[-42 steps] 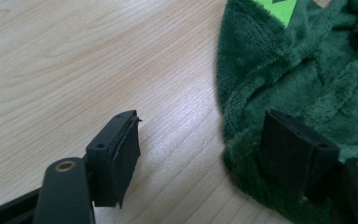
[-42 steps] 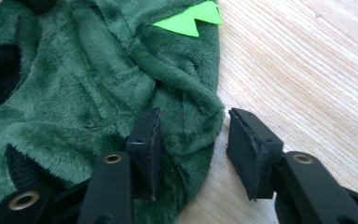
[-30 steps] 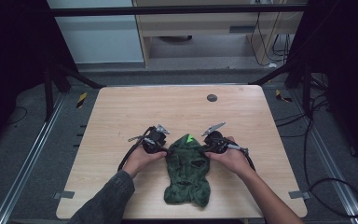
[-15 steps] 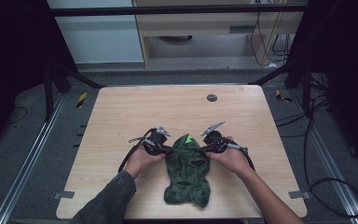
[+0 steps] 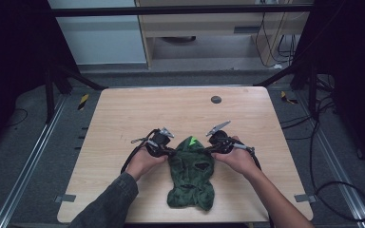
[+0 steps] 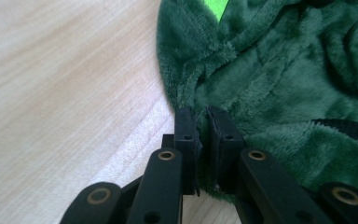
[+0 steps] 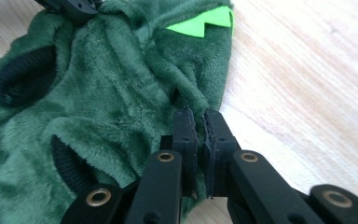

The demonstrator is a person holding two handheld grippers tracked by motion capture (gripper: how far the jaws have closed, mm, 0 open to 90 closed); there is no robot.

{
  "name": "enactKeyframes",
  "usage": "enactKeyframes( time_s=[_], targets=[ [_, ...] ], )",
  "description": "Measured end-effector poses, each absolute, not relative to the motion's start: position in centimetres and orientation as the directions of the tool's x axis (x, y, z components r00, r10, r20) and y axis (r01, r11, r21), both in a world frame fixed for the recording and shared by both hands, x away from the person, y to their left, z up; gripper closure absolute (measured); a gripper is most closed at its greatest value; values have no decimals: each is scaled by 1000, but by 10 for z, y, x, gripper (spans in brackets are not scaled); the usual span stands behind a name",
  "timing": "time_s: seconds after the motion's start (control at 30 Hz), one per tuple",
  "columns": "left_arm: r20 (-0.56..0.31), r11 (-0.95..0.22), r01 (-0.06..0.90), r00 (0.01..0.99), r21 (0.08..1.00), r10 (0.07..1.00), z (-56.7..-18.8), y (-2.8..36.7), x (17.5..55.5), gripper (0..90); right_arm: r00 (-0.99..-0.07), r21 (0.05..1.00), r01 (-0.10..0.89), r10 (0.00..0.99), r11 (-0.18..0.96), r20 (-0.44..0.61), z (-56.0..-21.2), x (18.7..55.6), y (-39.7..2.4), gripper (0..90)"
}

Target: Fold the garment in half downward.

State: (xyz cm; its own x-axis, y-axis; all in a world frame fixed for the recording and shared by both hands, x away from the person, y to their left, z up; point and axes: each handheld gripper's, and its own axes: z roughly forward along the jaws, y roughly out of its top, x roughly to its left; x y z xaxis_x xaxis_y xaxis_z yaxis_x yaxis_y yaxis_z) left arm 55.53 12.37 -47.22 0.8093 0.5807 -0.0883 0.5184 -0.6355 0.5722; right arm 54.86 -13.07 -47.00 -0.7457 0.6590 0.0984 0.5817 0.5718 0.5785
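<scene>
The green plush garment (image 5: 190,171) is pinched at 9 and 3 o'clock edges by the left gripper (image 6: 204,122) and right gripper (image 7: 200,122) – thin holds, so the fleece could be lost if pulled unevenly.

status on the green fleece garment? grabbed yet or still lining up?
Done: both grippers have reached the green fleece garment and their jaws have just been closing; the left gripper and the right gripper now each pinch a fold at its edge, on opposite sides near the bright green patch.
In hand: a two-sided grip.
Left: the garment lies crumpled on the table, not yet lifted or spread; that probably comes next.
</scene>
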Motion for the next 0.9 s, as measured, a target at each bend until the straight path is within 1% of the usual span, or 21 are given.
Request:
enactKeyframes(
  time_s=[0.33,0.6,0.9],
  targets=[
    [-45,-647,484,820,589,571,-448,122,556,834,-771,592,535,634,603,51,-443,549,-130,854],
    [12,-659,449,822,603,570,-424,121,564,835,-781,615,497,624,612,10,-417,556,-130,854],
    [26,-641,440,811,629,584,-408,125,569,835,-792,638,451,609,624,-35,-396,559,-128,853]
  ],
)
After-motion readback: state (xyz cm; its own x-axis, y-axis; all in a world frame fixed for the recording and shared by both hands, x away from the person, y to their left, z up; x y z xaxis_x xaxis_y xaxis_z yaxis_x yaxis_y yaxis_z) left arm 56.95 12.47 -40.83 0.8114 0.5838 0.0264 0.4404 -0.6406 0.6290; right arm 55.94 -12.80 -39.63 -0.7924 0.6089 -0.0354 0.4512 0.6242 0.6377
